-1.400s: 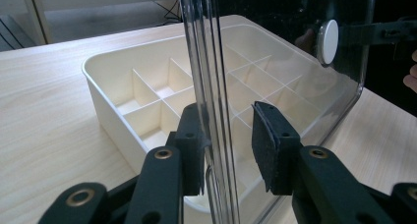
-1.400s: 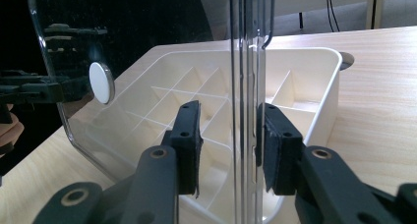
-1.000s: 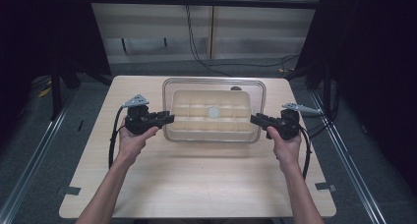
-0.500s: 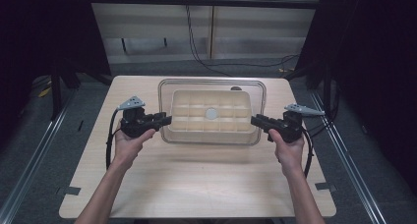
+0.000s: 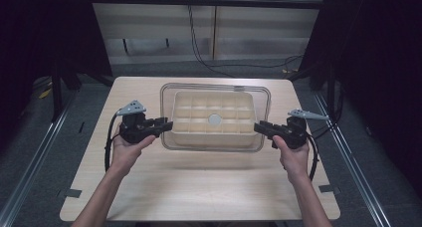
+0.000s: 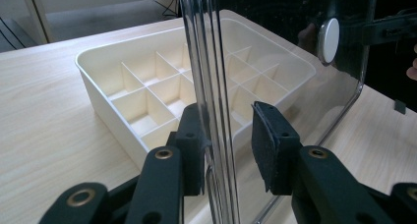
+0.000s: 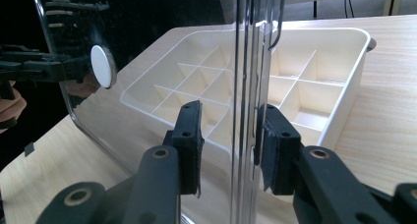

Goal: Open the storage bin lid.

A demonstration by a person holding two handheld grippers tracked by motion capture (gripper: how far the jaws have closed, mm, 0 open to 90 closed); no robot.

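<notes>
A clear plastic lid [image 5: 214, 143] with a white round knob [image 5: 214, 119] hangs just over a cream tray [image 5: 214, 103] divided into several compartments. My left gripper [image 5: 166, 125] is shut on the lid's left edge and my right gripper [image 5: 258, 128] on its right edge. In the left gripper view the lid [image 6: 206, 62] runs edge-on between the jaws of that gripper [image 6: 228, 145], with the tray [image 6: 147, 86] behind it. The right gripper view has the lid [image 7: 248, 62] standing the same way in its gripper [image 7: 228, 145], beside the tray [image 7: 314, 52].
The tray stands mid-table on a light wooden table [image 5: 199, 187], with bare wood all round it. Dark floor, metal rails and cables lie beyond the table's edges. A wall panel stands at the back.
The lid, held at both ends, has shifted slightly toward the near side and to the left. Both hands have barely moved.
</notes>
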